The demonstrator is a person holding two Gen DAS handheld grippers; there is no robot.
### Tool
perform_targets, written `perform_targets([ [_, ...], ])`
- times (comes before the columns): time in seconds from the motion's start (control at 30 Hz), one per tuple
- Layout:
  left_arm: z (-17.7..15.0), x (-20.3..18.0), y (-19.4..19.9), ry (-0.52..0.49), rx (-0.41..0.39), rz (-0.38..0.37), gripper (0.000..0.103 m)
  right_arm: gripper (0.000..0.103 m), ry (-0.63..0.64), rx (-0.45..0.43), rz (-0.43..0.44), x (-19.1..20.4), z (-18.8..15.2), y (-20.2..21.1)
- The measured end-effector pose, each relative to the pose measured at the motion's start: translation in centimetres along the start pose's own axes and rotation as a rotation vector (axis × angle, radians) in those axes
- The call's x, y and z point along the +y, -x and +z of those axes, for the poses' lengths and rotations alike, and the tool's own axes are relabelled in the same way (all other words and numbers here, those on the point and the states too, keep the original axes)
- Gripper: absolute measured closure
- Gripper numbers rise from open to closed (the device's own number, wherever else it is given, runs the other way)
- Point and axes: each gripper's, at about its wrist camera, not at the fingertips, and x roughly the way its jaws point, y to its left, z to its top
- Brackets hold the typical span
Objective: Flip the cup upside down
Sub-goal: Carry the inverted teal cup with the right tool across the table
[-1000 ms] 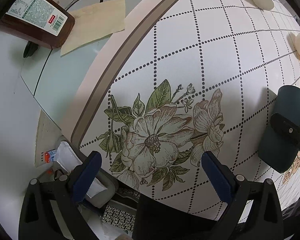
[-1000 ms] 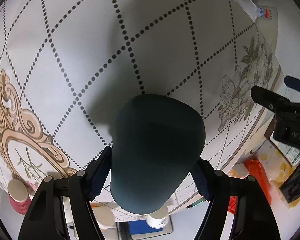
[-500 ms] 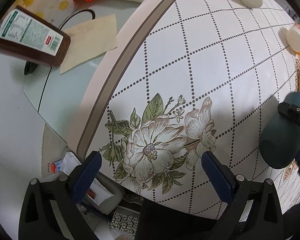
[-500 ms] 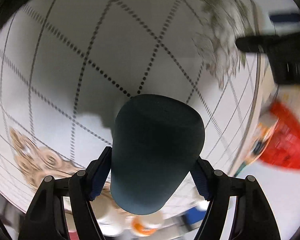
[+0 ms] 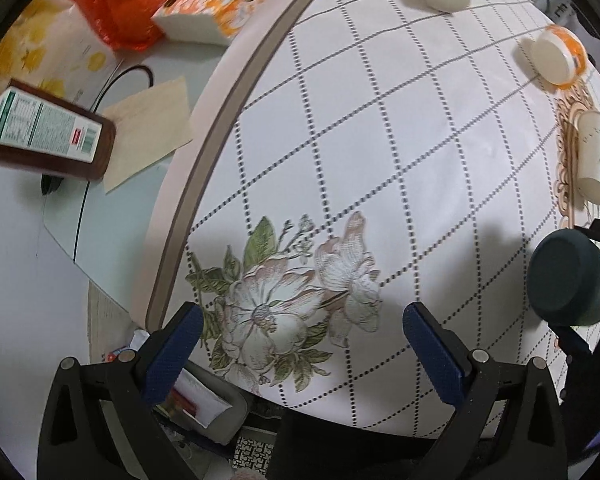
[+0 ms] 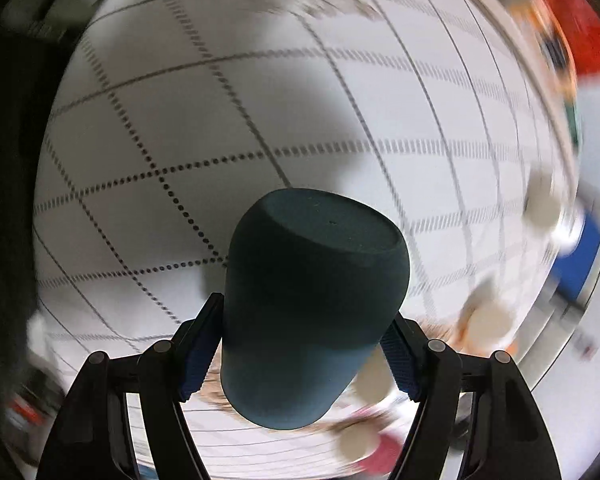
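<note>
I have the dark teal cup (image 6: pixel 314 312) clamped across its body in my right gripper (image 6: pixel 300 350), the blue pads pressing on opposite sides low on the wall, which I judge leaves the flat base (image 6: pixel 332 224) free to turn. The base faces away from my wrist and the mouth is hidden below, so I read this as mid-flip: the cup is in the air above the tablecloth (image 6: pixel 260 120), not resting on it, and the blur around it fits a turning wrist. My left gripper (image 5: pixel 304 348) hangs with its fingers wide apart and nothing between them, over the flower print (image 5: pixel 284 304) near the tablecloth's bordered edge; I take it to be keeping clear. From that side the cup (image 5: pixel 568 276) shows at the right, base toward the lens. Off the cloth lies a brown bottle (image 5: pixel 48 136) with a white and green label whose print is too small to read; an orange box (image 5: pixel 216 8) beside it has a dark panel I cannot read either. A white paper cup (image 5: pixel 596 160) lies on its side.
</note>
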Motion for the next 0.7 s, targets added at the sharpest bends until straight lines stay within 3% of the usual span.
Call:
perform_targets([
  [0.13,0.5,-1.1,0.7,-0.037,-0.012,-0.002,0.001,0.027,-0.259,0.087,0.147,-2.0,-1.5,-1.1],
  [0.33,0.3,-3.6,1.2,-0.078,-0.021,-0.006,0.001,0.027,-0.501,0.146,0.336,-2.2,-4.0,-2.3],
  [0.53,0.0,-4.4,1.2,-0.102,-0.023,-0.008,0.001,0.027,-0.67,0.163,0.478,-1.8,-5.6,-3.2],
  [0.7,-0.3,-5.0,1.2,-0.106,-0.019,-0.014,0.001,0.027,-0.738,0.167,0.532,-1.6,-6.5,-4.1],
])
